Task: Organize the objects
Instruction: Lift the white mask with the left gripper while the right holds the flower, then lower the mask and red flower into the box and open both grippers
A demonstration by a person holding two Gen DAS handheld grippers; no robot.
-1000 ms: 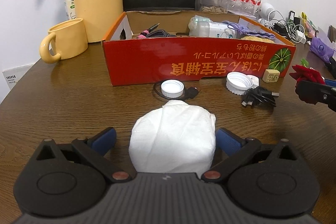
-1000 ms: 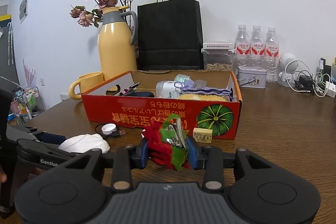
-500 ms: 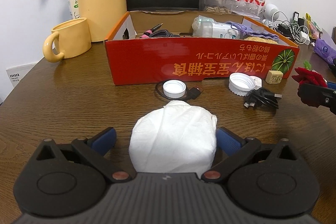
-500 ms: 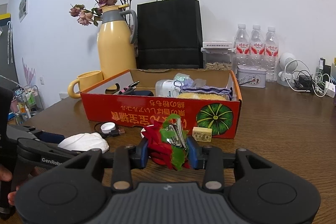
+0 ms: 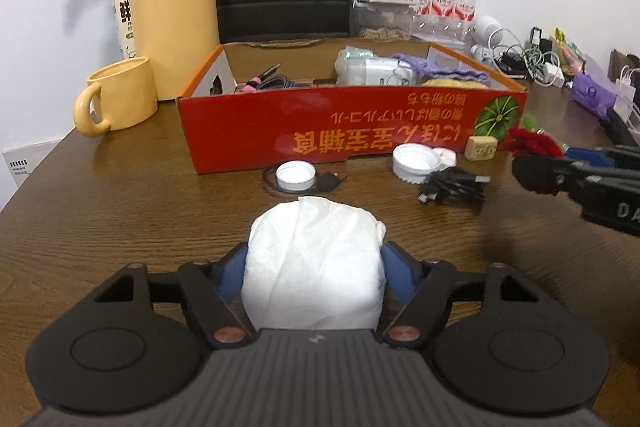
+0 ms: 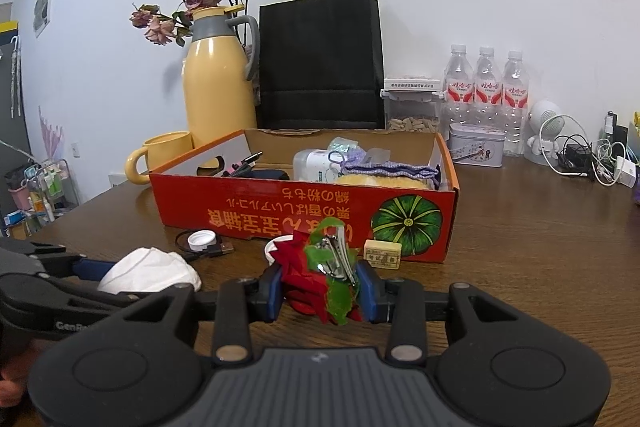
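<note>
My left gripper [image 5: 314, 267] is shut on a white wad of tissue [image 5: 314, 263], lifted above the wooden table, in front of the red cardboard box [image 5: 344, 131]. My right gripper [image 6: 320, 289] is shut on a red fabric flower with green leaves and a metal clip [image 6: 320, 267], raised in front of the box [image 6: 304, 215]. In the left wrist view the right gripper [image 5: 568, 175] with the flower [image 5: 532, 145] is at the right. In the right wrist view the tissue [image 6: 150, 269] is at the lower left. The box holds pens, a bottle and a purple knit item.
On the table before the box lie two white caps [image 5: 296, 175] [image 5: 414, 163], a black cable bundle [image 5: 452, 189] and a small beige block [image 5: 480, 148]. A yellow mug [image 5: 120, 95], yellow thermos [image 5: 176, 3], black bag, water bottles and chargers stand around.
Both grippers have risen with their loads; the box top and its contents show more. The grips have not changed.
</note>
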